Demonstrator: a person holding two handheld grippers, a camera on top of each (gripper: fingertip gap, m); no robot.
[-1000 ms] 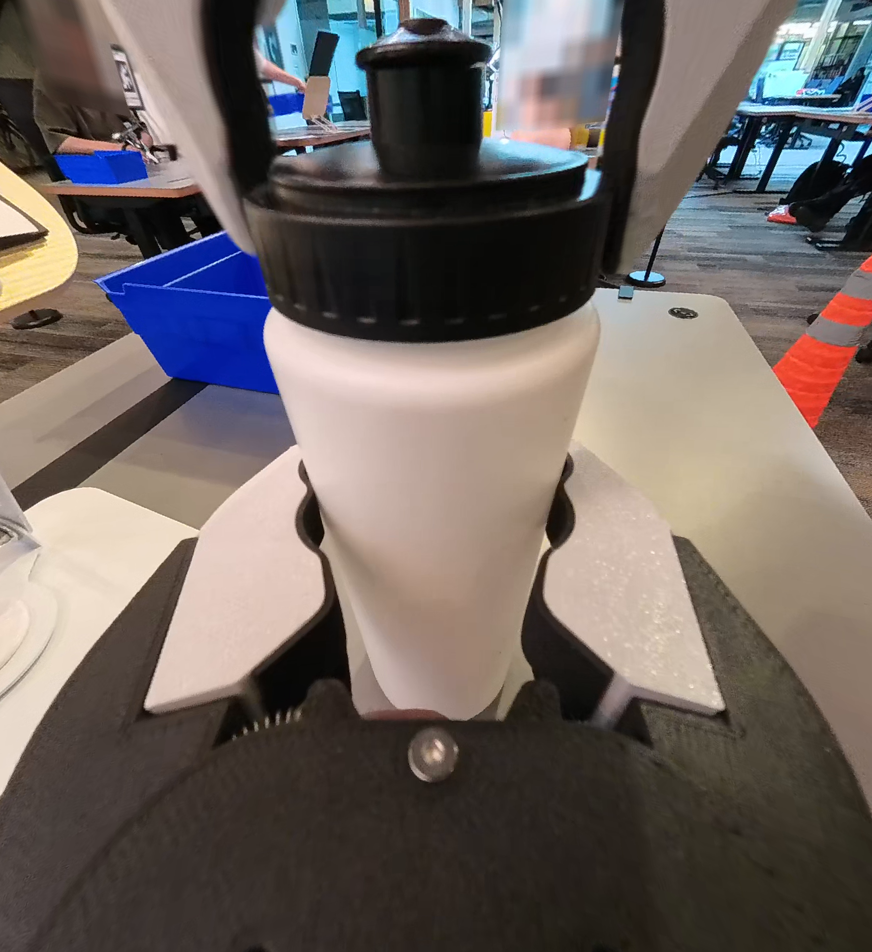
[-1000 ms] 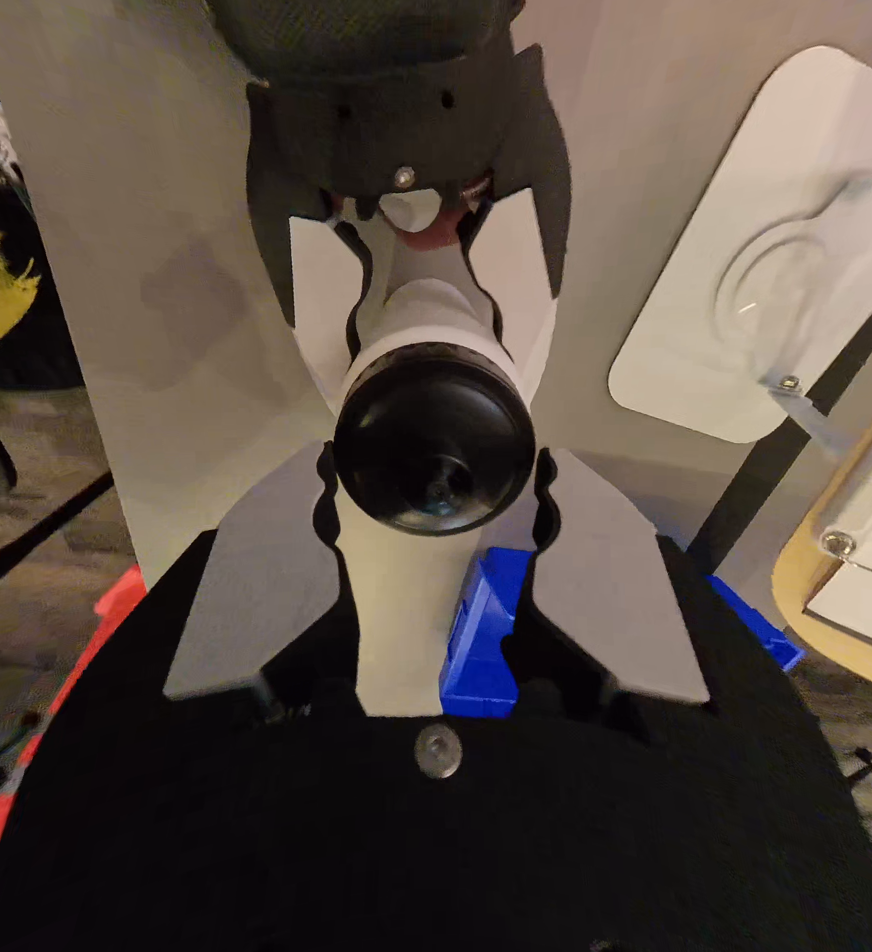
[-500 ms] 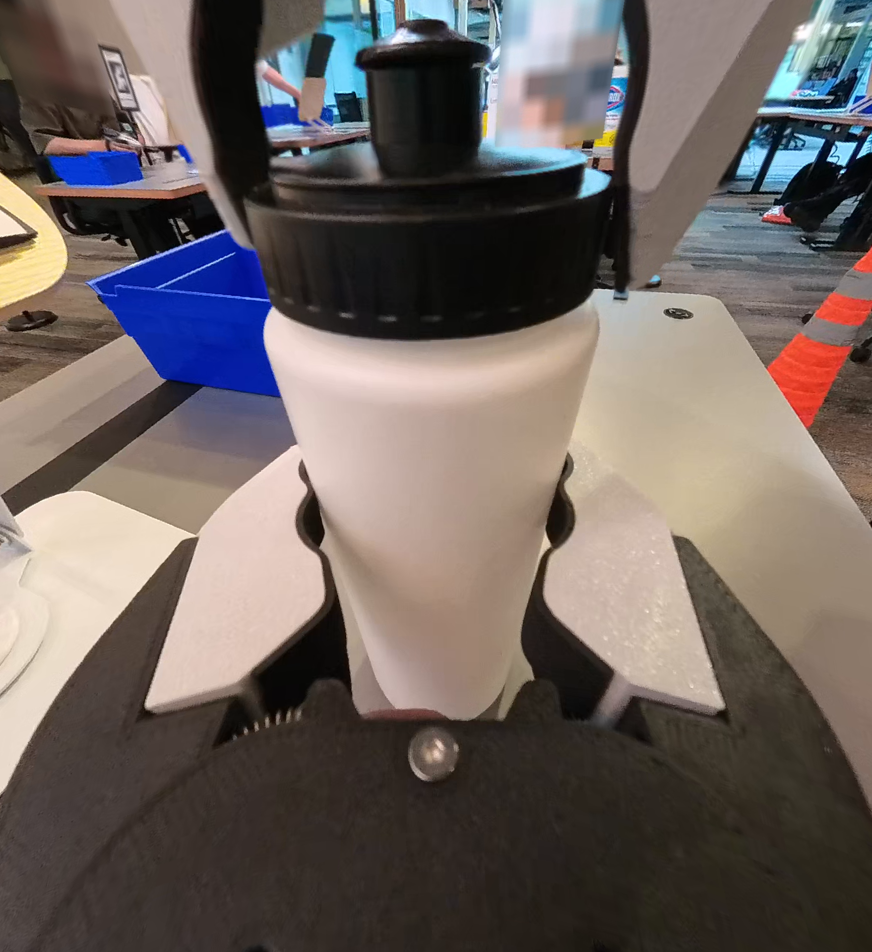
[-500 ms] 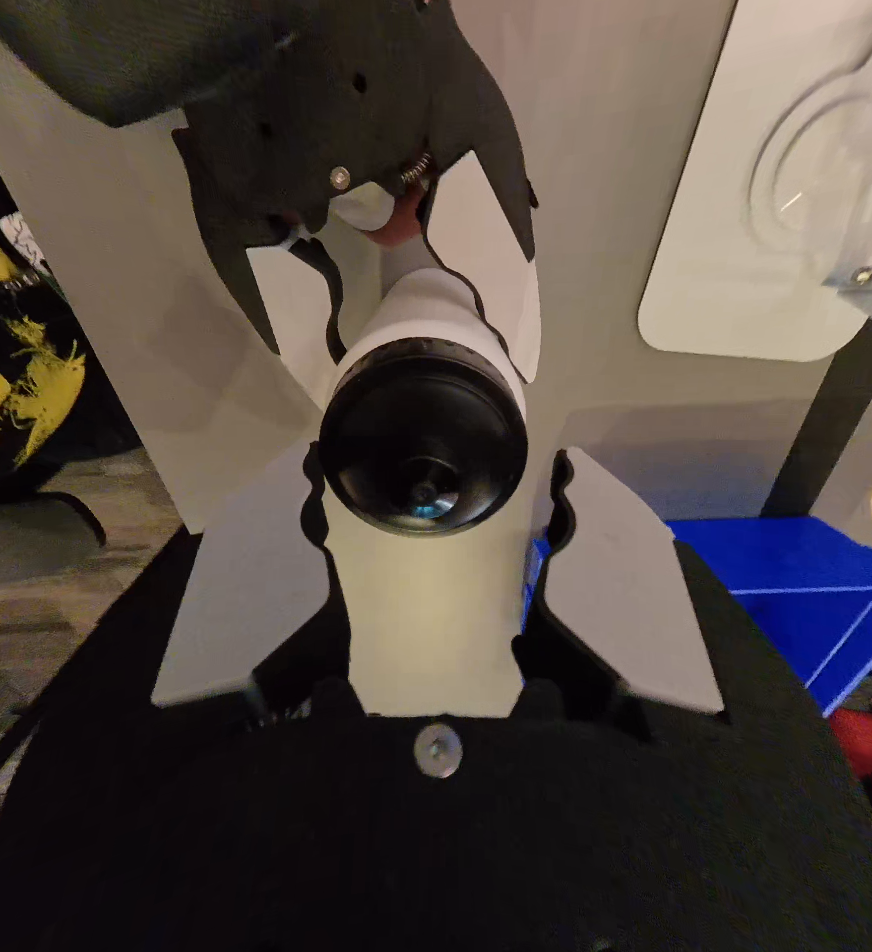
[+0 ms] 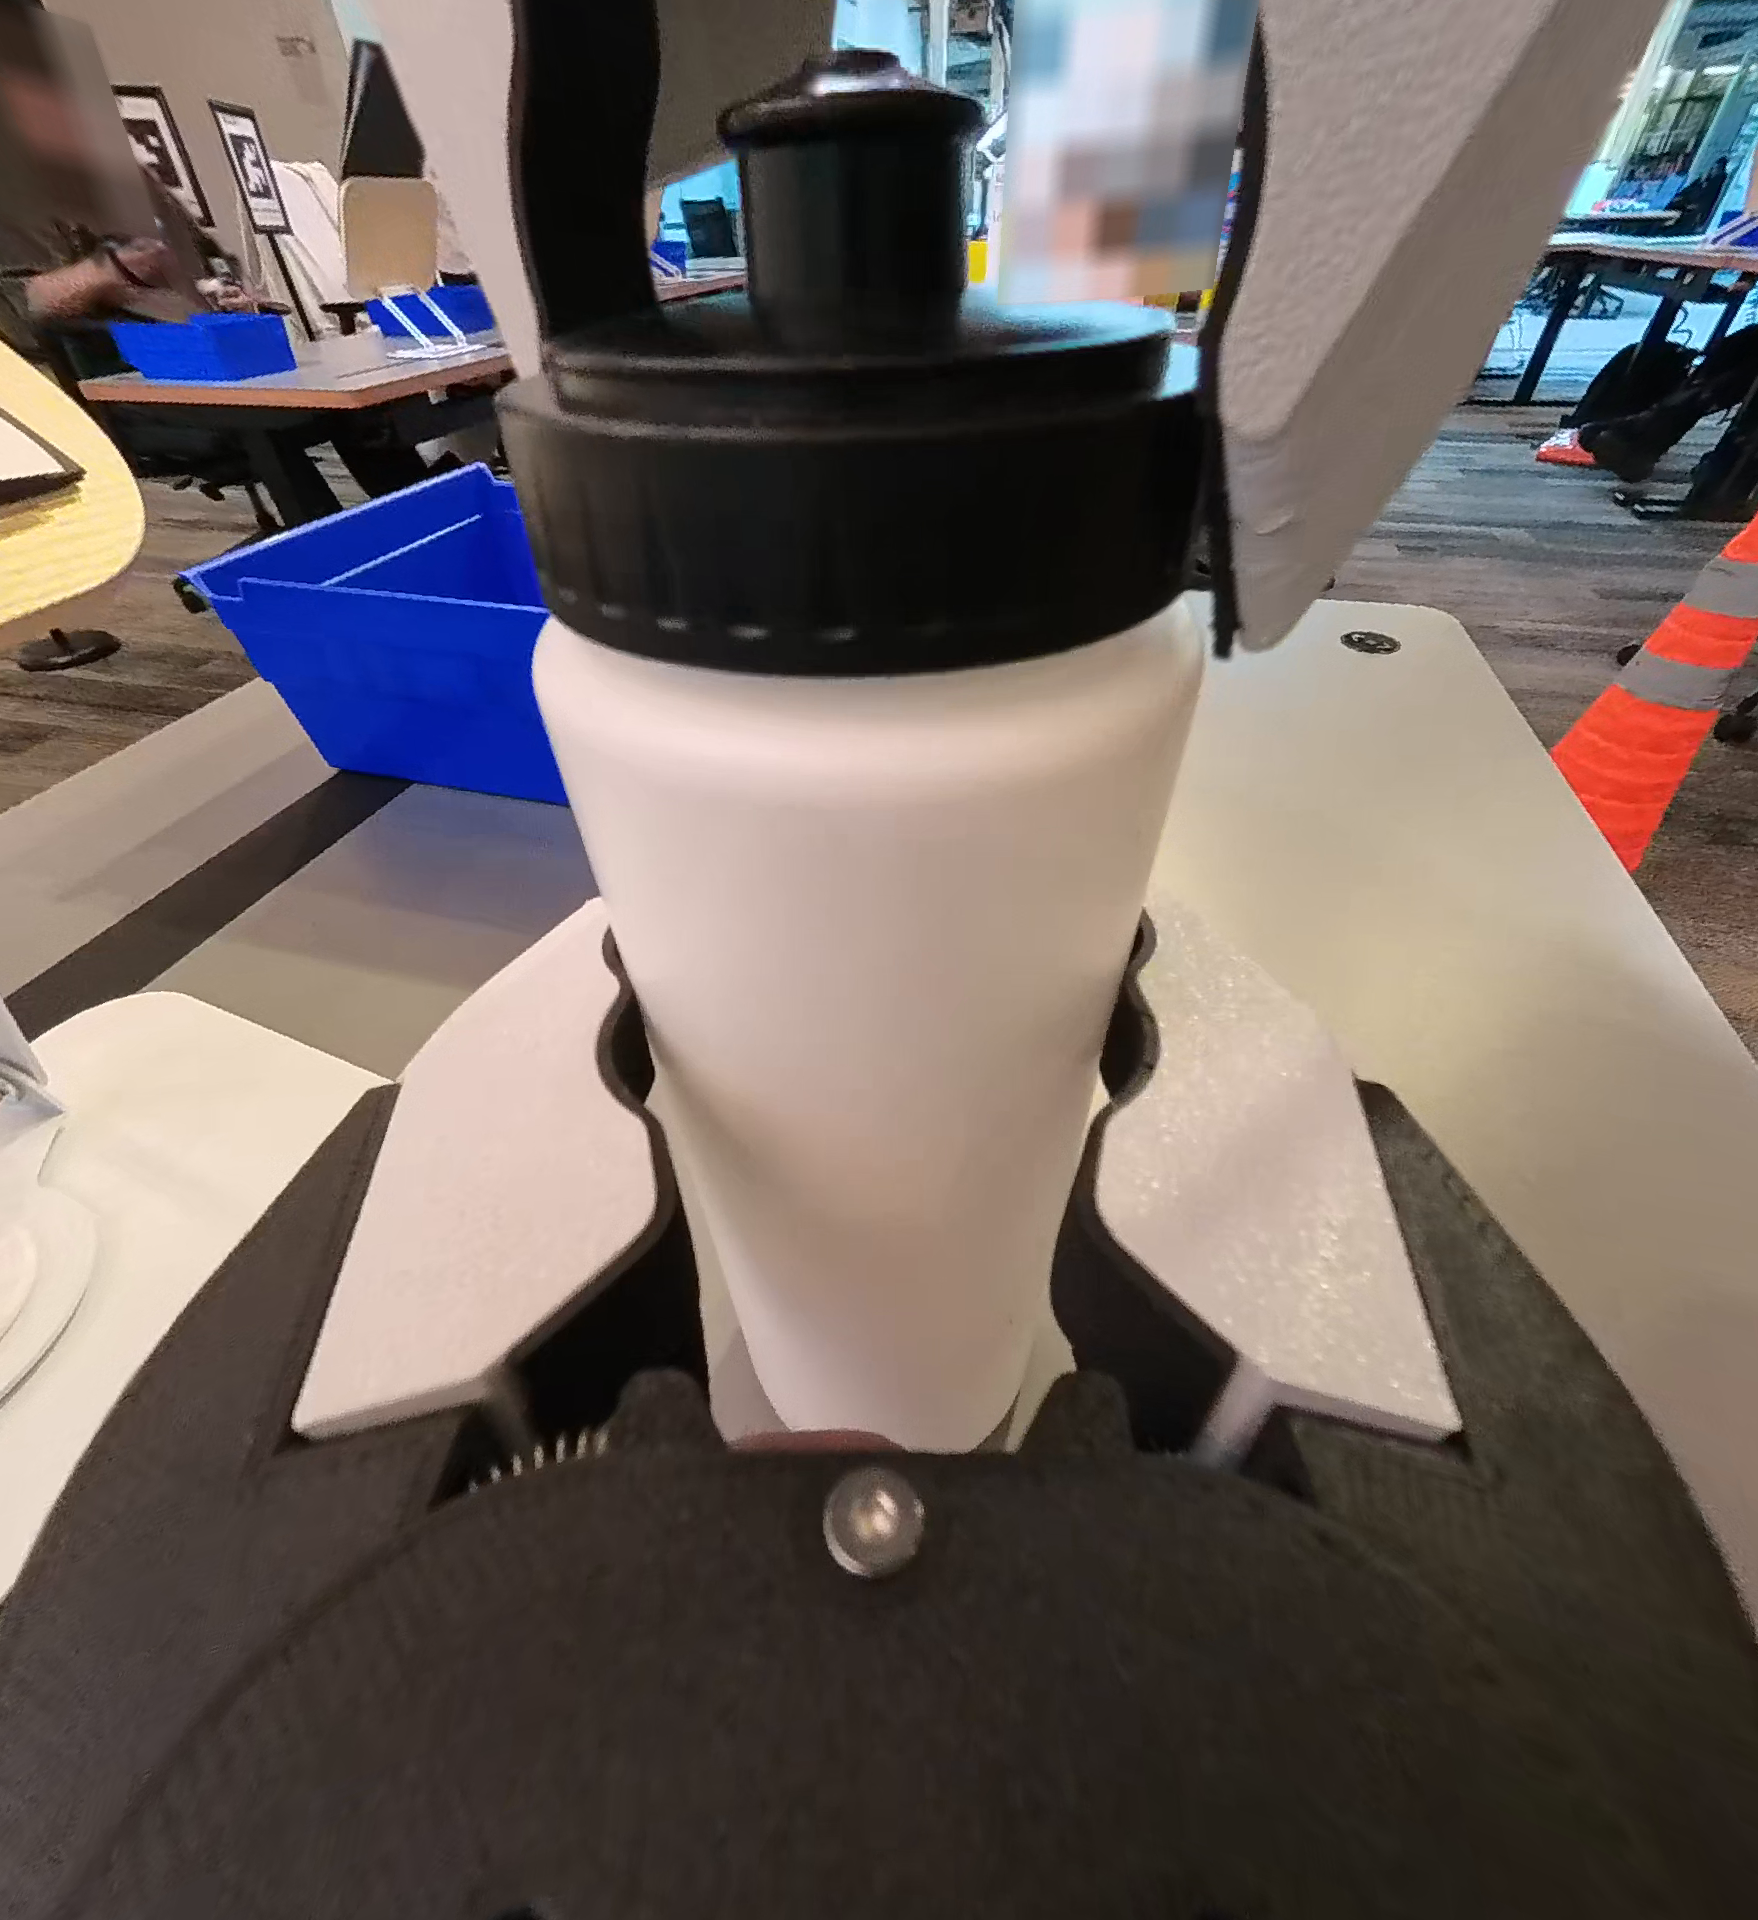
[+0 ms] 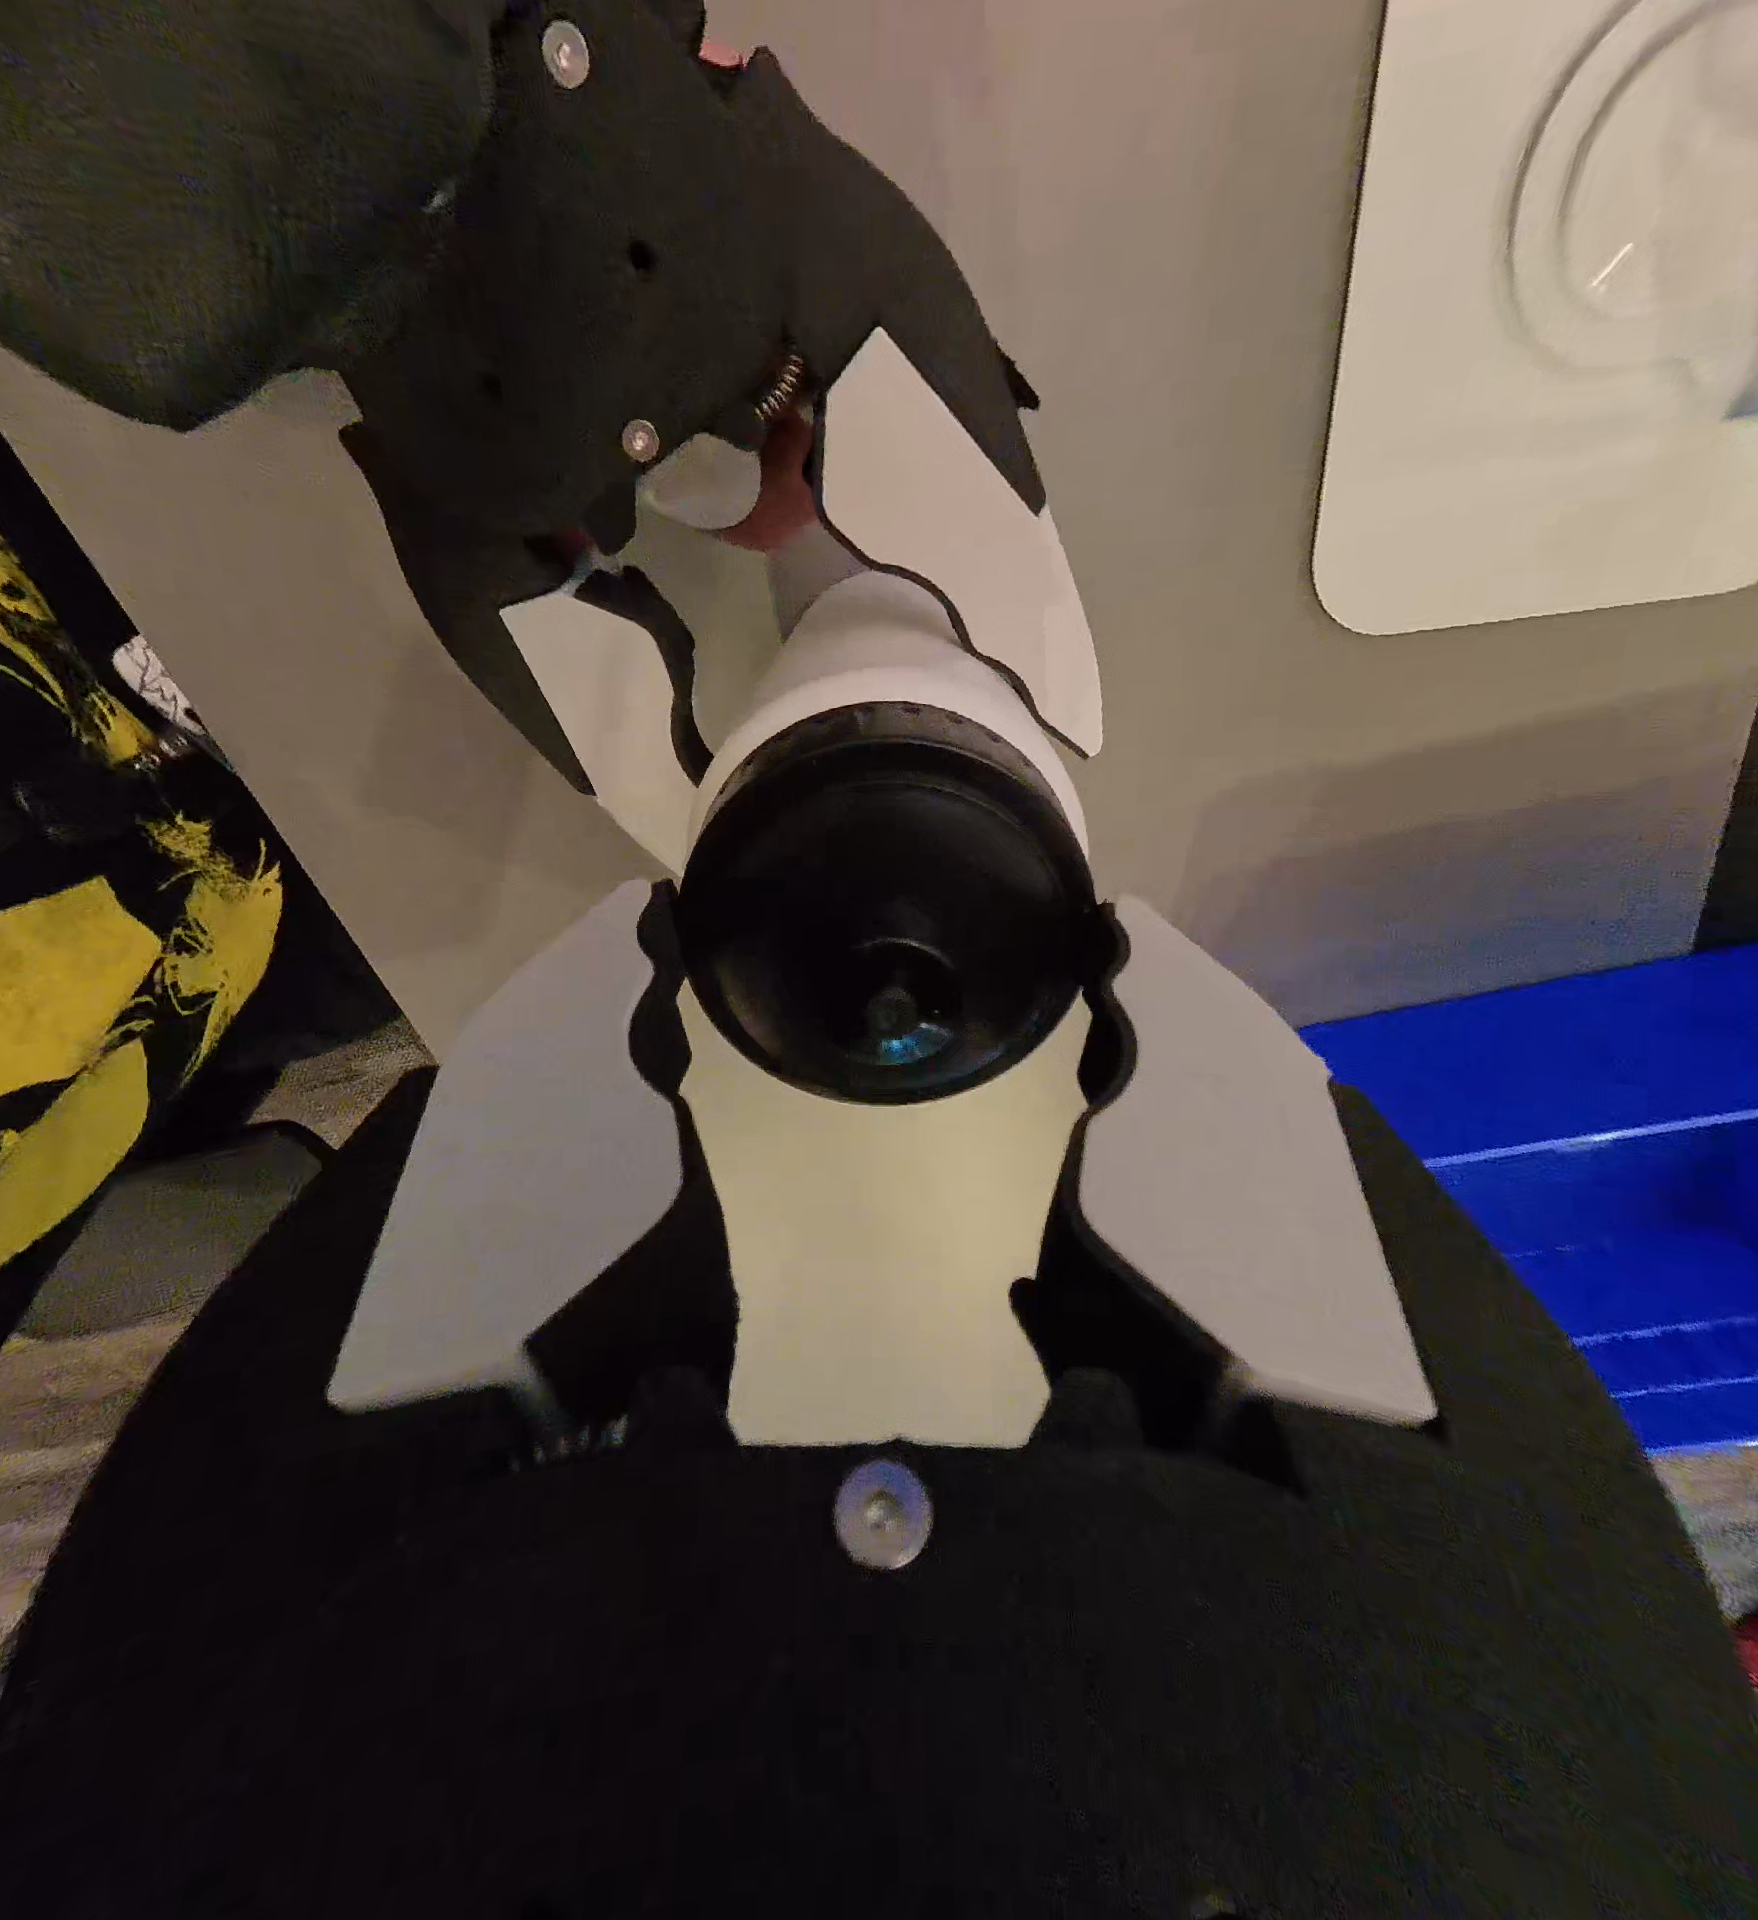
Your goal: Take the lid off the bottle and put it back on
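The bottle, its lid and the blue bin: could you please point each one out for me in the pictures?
bottle [image 5: 864, 1039], left wrist view, on the middle of its white body.
lid [image 5: 854, 520], left wrist view, on its ribbed black side.
blue bin [image 5: 387, 665], left wrist view, on its near outer wall.

The left wrist view is bright and evenly lit, with daylight from windows far behind. The white bottle [image 5: 875, 997] shows soft shading down its sides and slight softness at its edges; the black lid [image 5: 854, 520] is a little smeared. The table [image 5: 1426, 883] carries a pale sheen. Straight lines bow toward the corners, and the background desks are soft. The right wrist view is dim and warm-tinted; the lid [image 6: 880, 914] shows a small bluish glint, and the hand-held gripper [image 6: 880, 997] body sinks into near-black, detail lost.
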